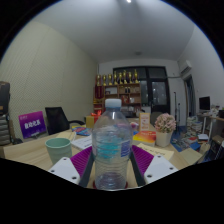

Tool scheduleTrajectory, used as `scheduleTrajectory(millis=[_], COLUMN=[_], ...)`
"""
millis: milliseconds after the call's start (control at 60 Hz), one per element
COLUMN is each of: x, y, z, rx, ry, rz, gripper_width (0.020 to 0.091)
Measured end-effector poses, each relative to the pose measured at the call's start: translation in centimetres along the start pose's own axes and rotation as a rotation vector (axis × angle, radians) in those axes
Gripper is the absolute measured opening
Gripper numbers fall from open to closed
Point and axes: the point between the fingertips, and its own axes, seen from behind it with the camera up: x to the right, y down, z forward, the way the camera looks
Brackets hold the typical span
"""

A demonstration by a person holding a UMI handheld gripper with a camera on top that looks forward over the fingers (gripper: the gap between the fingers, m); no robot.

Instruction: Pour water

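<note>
A clear plastic water bottle (111,140) with a white cap and a pale blue label stands upright between my fingers. My gripper (112,166) is shut on the bottle, with the magenta pads (83,160) pressed against its lower body on both sides. A pale green cup (58,150) sits on the wooden table (30,152), just left of the left finger. The bottle's base shows low between the fingers; I cannot see whether it rests on the table.
Papers (84,142) lie behind the cup. Right of the bottle are an orange box (147,136) and a white pot of flowers (164,130). A pink sign (32,124) and a black chair (60,118) stand at the left, with shelves (125,85) by the far wall.
</note>
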Motion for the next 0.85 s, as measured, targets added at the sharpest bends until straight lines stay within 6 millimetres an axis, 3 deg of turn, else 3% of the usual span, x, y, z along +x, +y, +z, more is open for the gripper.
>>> scheduleTrajectory(millis=[100,250,417,567,700,850], x=[-0.2,-0.1,-0.6,-2.6,-4.1,-4.2], y=[-0.1,-0.2,-0.2,1.4,-0.4,-3.0], z=[-0.4,-1.5,-5.6,-14.1,-22.2,-30.6], rx=[0.005,0.006,-0.004,-0.082,-0.044,-0.007], ry=[-0.021,0.004,0.017,-0.001,0.010,-0.001], rz=[0.012,0.014,0.015,0.051,0.079,0.050], gripper_width=[0.0832,0.0829,0.0826,0.0817,0.0820,0.0820])
